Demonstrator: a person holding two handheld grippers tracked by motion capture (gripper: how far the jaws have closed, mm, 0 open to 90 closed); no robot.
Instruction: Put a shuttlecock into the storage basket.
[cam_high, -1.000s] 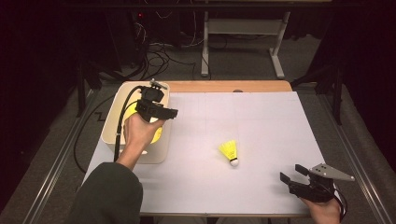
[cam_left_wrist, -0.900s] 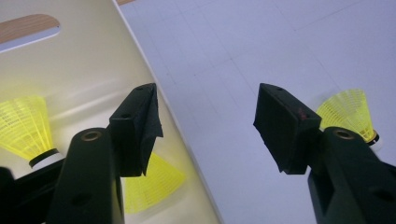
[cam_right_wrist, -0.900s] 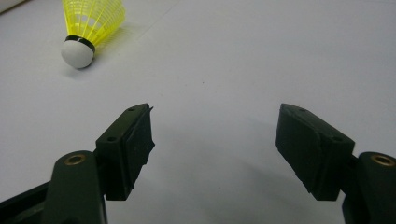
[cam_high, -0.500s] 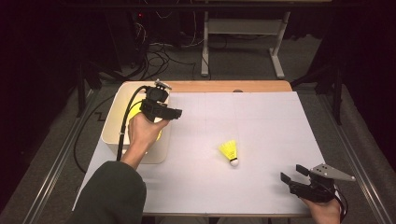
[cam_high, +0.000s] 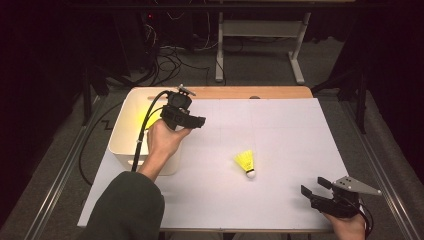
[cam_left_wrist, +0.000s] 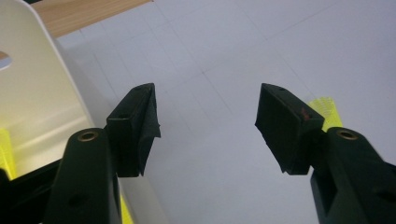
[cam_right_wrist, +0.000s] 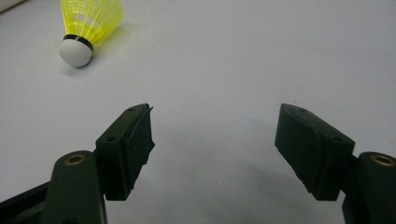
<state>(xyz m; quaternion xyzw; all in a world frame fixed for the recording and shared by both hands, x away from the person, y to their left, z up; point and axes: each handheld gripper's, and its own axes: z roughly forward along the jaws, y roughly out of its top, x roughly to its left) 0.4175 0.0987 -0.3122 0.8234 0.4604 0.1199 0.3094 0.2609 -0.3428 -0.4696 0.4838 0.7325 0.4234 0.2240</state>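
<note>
Shuttlecock (cam_high: 245, 163) lies on the bench (cam_high: 290, 130), white cork toward 5 o'clock, yellow skirt toward 11. From your left gripper (cam_high: 187, 121), empty with fingers wide over the bin (cam_high: 125, 135) rim, it sits at 4 o'clock. Your right gripper (cam_high: 313, 188), also spread and empty, has it at 10 o'clock and looks slightly nearer.

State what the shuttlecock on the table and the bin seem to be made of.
Shuttlecock: yellow skirt looks like moulded plastic mesh, slightly translucent; the white rounded nose with a black band looks like foam or cork, hard to tell. Bin: cream plastic, smooth with a slight sheen and rounded corners.
</note>
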